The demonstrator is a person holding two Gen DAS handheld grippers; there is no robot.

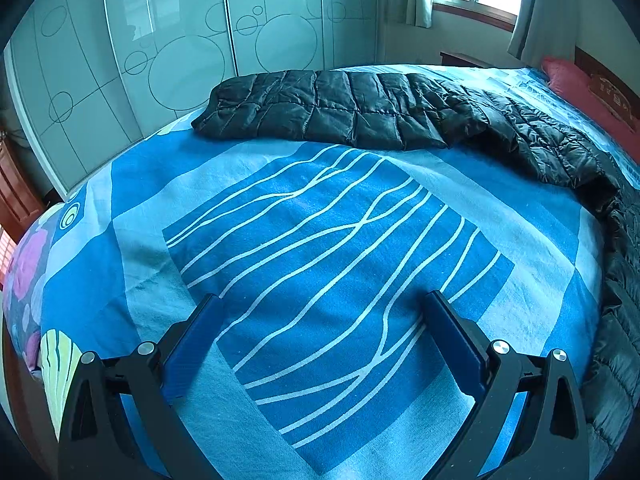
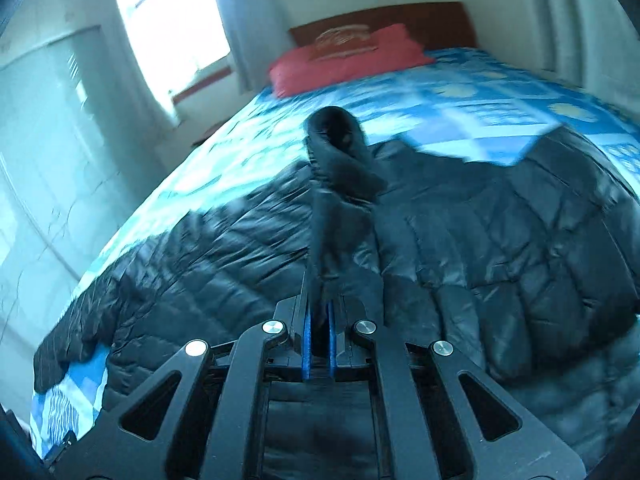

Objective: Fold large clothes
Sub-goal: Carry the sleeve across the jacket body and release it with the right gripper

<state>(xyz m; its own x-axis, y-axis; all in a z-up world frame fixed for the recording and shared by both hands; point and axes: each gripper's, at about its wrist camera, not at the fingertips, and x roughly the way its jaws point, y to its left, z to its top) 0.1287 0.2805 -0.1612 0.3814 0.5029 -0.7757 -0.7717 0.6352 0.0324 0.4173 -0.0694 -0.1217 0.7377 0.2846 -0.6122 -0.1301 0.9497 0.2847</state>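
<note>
- Black quilted down jacket [image 2: 460, 248] lies spread on the bed, directly ahead of and beneath the right tongs; one long quilted part [image 1: 320, 108] stretches across the far side of the bedspread, well ahead of the left tongs.
- A sleeve-like strip of the jacket [image 2: 340, 184] rises from the right tongs' tips and stands up in front of them, its rounded open end uppermost.
- Right tongs [image 2: 319, 312]: jaws nearly together, blue pads [image 2: 307, 340] pinching the black fabric of that strip. View is motion-blurred.
- Left tongs [image 1: 324, 312]: jaws spread wide, blue pads [image 1: 192, 344] apart with only bedspread between them, holding nothing; tips just above the cloth, contact not discernible.
- Blue bedspread [image 1: 340, 248] with white wavy lines lies under and ahead of the left tongs; the jacket's edge runs along its right side.
- Red pillow [image 2: 344, 60] sits far ahead of the right tongs, against a brown wooden headboard [image 2: 420, 20].
- Window with pale curtains [image 2: 168, 24] ahead-left of the right tongs.
- Glass-fronted wardrobe with circle patterns [image 1: 180, 60] beyond the bed, ahead-left of the left tongs.
</note>
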